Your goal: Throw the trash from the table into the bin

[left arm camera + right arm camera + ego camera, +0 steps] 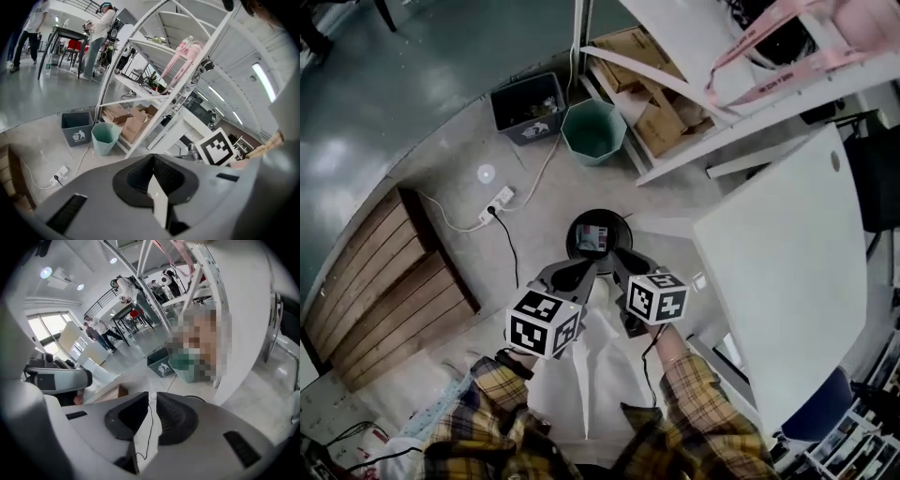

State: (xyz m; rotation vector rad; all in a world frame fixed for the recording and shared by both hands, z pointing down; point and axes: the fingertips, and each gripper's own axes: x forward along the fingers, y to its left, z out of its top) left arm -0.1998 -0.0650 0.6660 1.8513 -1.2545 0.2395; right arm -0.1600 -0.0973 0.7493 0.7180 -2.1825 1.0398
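Observation:
Both grippers are held up side by side in front of me, each pinching the top edge of a white plastic bag (581, 370) that hangs down towards my body. The left gripper (572, 275) is shut on a thin white fold of the bag (159, 202). My right gripper (623, 266) has its jaws nearly together on another fold of the bag (147, 437). Just beyond the jaws, a round black bin (598, 236) stands on the floor with some trash inside. The left gripper (152, 161) and right gripper (151, 404) both point down and forward.
A white table (787, 281) stands at the right. Farther off are a grey bin (528, 105) and a green bin (594, 129) beside a white rack with cardboard boxes (652, 103). A wooden pallet (384, 291) and a power strip (499, 200) lie at the left.

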